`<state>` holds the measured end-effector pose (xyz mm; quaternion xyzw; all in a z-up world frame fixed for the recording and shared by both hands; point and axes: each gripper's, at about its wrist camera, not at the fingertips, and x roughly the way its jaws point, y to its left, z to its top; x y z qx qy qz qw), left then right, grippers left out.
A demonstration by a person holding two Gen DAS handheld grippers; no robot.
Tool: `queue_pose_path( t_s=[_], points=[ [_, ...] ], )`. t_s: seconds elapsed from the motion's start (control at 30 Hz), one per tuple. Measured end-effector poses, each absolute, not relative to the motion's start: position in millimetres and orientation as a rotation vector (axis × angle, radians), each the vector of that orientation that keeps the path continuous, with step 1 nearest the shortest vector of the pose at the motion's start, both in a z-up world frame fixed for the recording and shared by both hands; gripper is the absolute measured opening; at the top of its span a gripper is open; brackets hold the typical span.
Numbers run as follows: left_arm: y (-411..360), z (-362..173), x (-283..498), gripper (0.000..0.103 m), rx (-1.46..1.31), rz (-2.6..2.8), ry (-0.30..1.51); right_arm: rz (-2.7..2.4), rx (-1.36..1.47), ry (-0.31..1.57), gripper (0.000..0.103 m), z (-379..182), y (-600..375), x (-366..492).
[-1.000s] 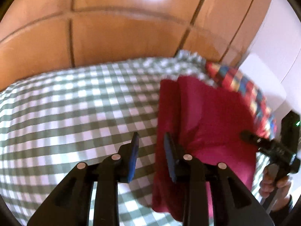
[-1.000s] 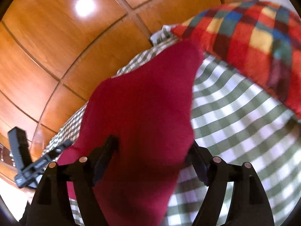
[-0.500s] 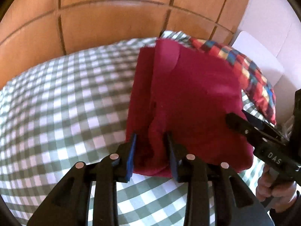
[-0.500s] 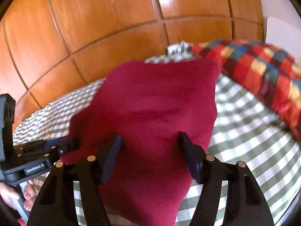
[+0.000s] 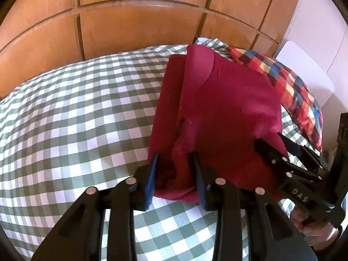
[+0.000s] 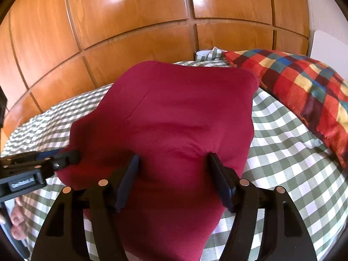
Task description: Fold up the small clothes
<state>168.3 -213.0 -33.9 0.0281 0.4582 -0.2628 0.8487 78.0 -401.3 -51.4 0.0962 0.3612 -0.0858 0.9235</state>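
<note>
While the red garment [image 5: 217, 113] lies on the checked bed [image 5: 76, 113], long axis toward twelve o'clock, my left gripper [image 5: 175, 174] has just been opening around its near left corner. My right gripper [image 6: 174, 180] straddles the near edge, seemingly unclamped.

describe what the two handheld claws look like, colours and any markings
Both the left claw and the right claw are black plastic frames with triangular cut-outs, pinkish round rivets and dark blue finger pads. The right one carries white "DAS" lettering.
</note>
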Motion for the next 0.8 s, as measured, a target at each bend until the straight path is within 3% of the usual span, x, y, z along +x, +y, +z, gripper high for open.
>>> queue_pose_path(
  t_s=[0.07, 0.17, 0.47, 0.8],
  points=[
    [-209, -28, 164, 0.052, 0.054, -0.534, 0.939, -0.186, 0.187, 0.747, 0.074, -50, -401, 79],
    [-197, -21, 157, 0.061, 0.025, -0.521, 0.912, -0.209, 0.179, 0.754, 0.086, -41, -400, 80],
    [-156, -3, 115, 0.090, 0.070, -0.401, 0.806, -0.356, 0.239, 0.692, 0.095, -7, -376, 43],
    [-137, 5, 73, 0.100, 0.100, -0.313, 0.736, -0.472, 0.264, 0.711, 0.099, -13, -340, -11]
  ],
)
